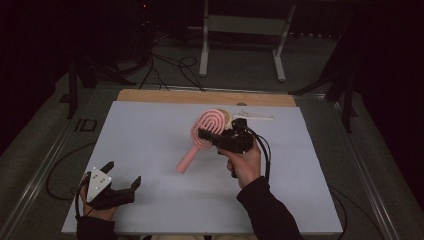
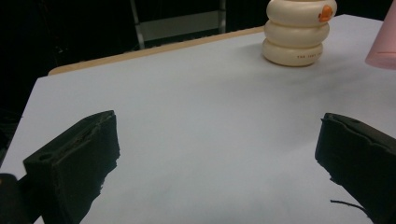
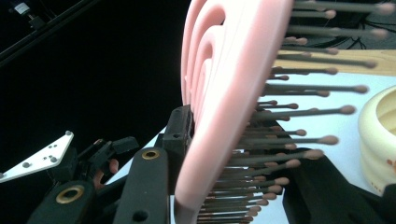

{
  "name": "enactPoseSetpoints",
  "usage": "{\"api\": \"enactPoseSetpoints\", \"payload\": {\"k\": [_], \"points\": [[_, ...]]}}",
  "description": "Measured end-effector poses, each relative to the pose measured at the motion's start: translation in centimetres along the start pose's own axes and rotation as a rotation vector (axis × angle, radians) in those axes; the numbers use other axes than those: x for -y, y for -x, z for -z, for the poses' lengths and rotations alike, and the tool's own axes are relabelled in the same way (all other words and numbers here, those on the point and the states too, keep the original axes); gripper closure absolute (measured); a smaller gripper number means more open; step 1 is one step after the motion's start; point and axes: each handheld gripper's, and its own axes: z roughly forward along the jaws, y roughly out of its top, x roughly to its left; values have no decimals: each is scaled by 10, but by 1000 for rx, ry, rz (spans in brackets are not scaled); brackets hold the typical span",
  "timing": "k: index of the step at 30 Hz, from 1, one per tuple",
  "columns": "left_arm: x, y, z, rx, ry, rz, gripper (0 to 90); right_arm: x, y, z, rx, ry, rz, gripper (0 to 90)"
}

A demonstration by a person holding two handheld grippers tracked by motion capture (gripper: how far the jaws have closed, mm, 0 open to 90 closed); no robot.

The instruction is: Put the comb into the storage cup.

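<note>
A pink hairbrush (image 1: 207,131) with dark bristles (image 3: 224,93) is lifted off the white sheet, head toward the far side and handle slanting down to the left. My right gripper (image 1: 212,135) is shut on its head: one jaw presses the pink back, the other sits among the bristles (image 3: 243,158). Just behind the brush stands a cream ribbed container (image 1: 229,117), which also appears at the right edge of the right gripper view (image 3: 378,135) and far off in the left gripper view (image 2: 295,32). At the front left my left gripper (image 1: 122,173) rests open with nothing between its jaws (image 2: 217,154).
A white sheet (image 1: 150,150) covers the table, with a wooden strip (image 1: 200,96) along its far edge. A thin white strip (image 1: 255,117) lies by the container. Beyond the table stand a white frame (image 1: 240,30) and loose cables (image 1: 170,67) on the floor.
</note>
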Motion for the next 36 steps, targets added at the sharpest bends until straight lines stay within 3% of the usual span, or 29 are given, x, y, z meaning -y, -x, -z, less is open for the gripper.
{"api": "enactPoseSetpoints", "payload": {"k": [4,11,36], "points": [[0,0,1,-11,10,6,6,-4,1,1,13,-14,15,635],[0,-1,1,-12,14,11,6,-8,8,2,14,-7,-2,635],[1,1,-3,43,0,15,6,-29,25,10,41,25,-24,635]]}}
